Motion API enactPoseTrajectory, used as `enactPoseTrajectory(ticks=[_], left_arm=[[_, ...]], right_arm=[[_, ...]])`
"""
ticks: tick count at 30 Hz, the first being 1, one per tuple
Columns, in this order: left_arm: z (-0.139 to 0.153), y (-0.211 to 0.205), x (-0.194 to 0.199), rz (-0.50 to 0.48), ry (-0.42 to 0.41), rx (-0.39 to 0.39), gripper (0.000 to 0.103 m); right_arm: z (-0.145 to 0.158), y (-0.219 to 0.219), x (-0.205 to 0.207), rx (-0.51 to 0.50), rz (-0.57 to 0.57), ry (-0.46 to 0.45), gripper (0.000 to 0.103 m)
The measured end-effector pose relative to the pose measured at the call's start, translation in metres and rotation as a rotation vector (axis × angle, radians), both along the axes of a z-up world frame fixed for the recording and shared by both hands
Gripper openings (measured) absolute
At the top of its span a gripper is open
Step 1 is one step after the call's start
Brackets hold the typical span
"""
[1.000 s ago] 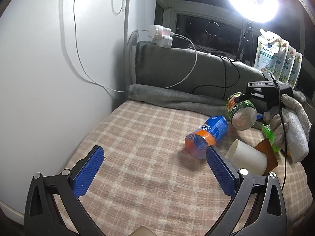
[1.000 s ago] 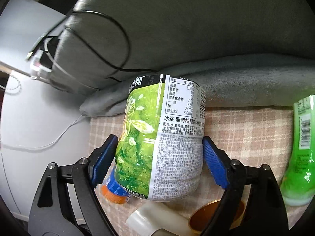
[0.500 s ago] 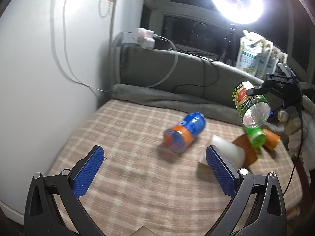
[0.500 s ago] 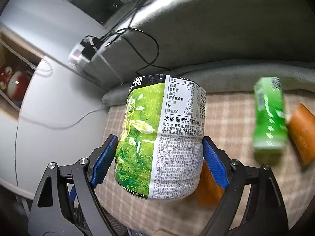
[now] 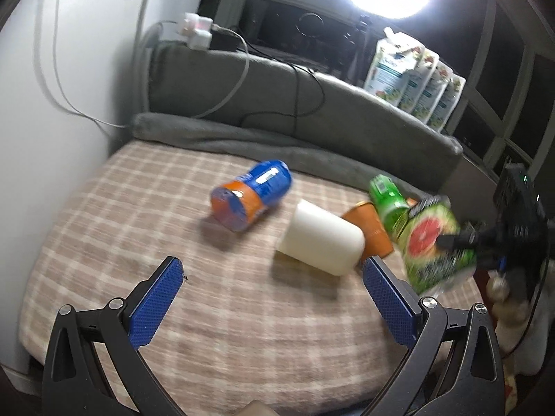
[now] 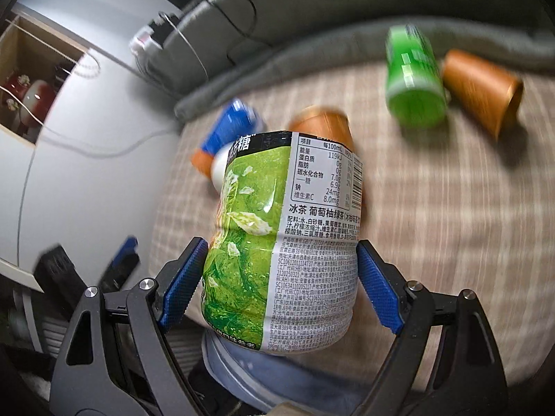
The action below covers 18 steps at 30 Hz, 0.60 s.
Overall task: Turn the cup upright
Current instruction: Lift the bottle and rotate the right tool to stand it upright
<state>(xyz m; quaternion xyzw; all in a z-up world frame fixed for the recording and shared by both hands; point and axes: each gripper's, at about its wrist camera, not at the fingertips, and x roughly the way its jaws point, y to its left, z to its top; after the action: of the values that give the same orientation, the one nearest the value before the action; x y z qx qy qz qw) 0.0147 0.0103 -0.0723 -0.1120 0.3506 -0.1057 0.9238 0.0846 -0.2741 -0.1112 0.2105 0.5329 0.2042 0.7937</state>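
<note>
My right gripper (image 6: pixel 277 277) is shut on a green-labelled cut-bottle cup (image 6: pixel 288 239), held in the air over the table's near right side; it also shows tilted and blurred in the left wrist view (image 5: pixel 433 242). My left gripper (image 5: pixel 272 300) is open and empty, low over the checked cloth. A cream cup (image 5: pixel 321 237) lies on its side just beyond its right finger (image 5: pixel 388 298). A blue and orange cup (image 5: pixel 253 194), a green cup (image 5: pixel 386 197) and an orange-brown cup (image 5: pixel 373 225) also lie on their sides.
The checked table cloth (image 5: pixel 173 215) ends at a grey blanket roll (image 5: pixel 242 138) and cushion at the back. A white wall (image 5: pixel 62 104) with cables stands left. Refill pouches (image 5: pixel 412 76) stand on the sill. A second orange-brown cup (image 6: pixel 482 93) lies at far right.
My right gripper has swung the green-labelled cup down and toward the table's near right side, turning it. My left gripper has drifted, so the lying cups now sit more central and closer.
</note>
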Motion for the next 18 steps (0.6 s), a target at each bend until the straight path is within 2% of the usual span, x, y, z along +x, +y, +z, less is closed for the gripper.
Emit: enactPoseTrajectory(ticks=[9,18], left_arm=[[-0.01,-0.017,0.004,-0.087,0.081,-0.052,0.101],[-0.023,-0.029,0.014,-0.152,0.18,-0.121,0.099]], right_arm=[[-0.034,0.013,-0.018,-0.057,0.012,0.036,0.088],[-0.048,0.021,-0.02,-0.127,0.019,0.037,0.089]])
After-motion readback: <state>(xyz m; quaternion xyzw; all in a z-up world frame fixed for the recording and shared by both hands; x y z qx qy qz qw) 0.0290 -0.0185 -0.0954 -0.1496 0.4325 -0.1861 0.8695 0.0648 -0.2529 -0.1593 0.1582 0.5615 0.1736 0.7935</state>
